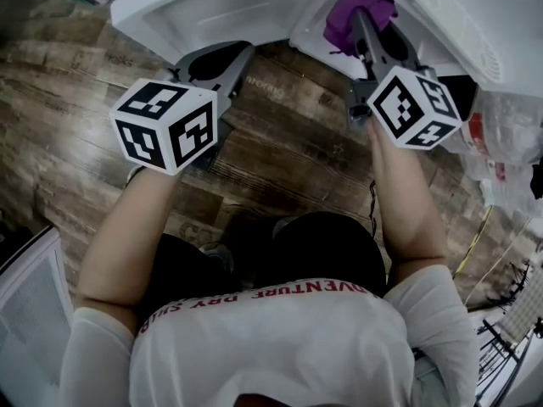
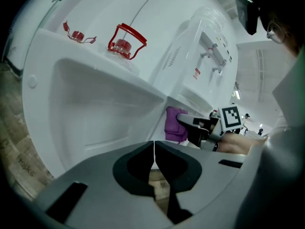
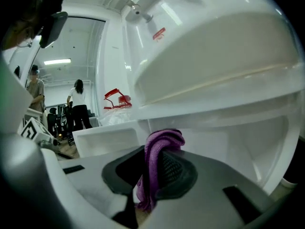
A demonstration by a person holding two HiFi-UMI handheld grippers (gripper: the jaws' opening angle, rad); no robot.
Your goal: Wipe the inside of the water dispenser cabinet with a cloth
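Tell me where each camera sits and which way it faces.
Head view: on the person's head, looking down at floor, forearms, left tool and right tool.
Left gripper view: on the left tool, facing the cabinet door; its shut jaws show.
Right gripper view: on the right tool, facing the cabinet; jaws clamp the purple cloth.
Shared: all three show the cloth.

Worn wood-plank floor (image 1: 288,151), white walls (image 3: 110,56)
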